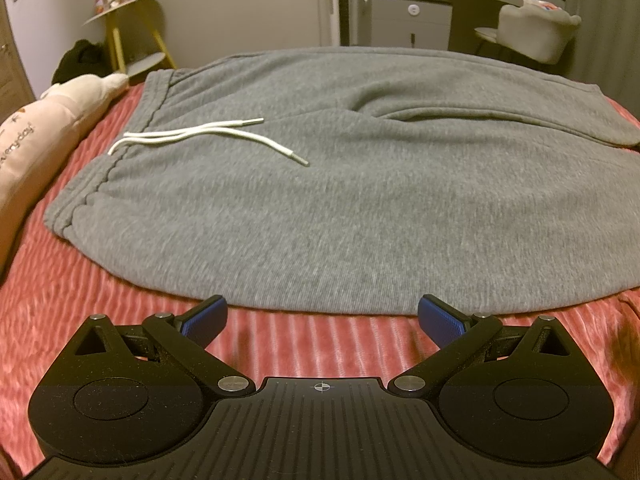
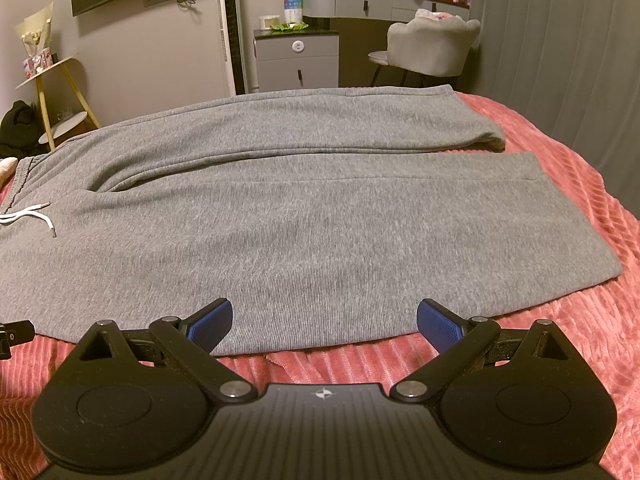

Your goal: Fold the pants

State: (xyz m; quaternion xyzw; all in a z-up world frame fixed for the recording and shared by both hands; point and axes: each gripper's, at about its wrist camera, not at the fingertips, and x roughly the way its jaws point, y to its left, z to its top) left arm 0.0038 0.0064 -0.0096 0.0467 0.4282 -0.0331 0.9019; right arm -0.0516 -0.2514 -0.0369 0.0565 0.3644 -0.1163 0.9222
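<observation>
Grey pants (image 2: 304,216) lie flat on the pink bedspread (image 1: 120,280) just ahead of both grippers — left gripper (image 1: 322,316) and right gripper (image 2: 324,320), jaws wide apart, empty.

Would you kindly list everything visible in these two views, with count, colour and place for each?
pants: one pair, grey, spread flat on the bed, waistband at the left, legs running right
drawstring: one, white, two ends lying on the pants near the waistband
bedspread: one, pink ribbed, under the pants
plush pillow: one, pale pink, left edge of the bed
side table: one, yellow-legged, by the left wall
cabinet: one, grey, against the far wall
chair: one, light grey, at the vanity desk
left gripper: one, black with blue pads, open, at the near edge of the pants
right gripper: one, black with blue pads, open, over the near edge of the pants
</observation>
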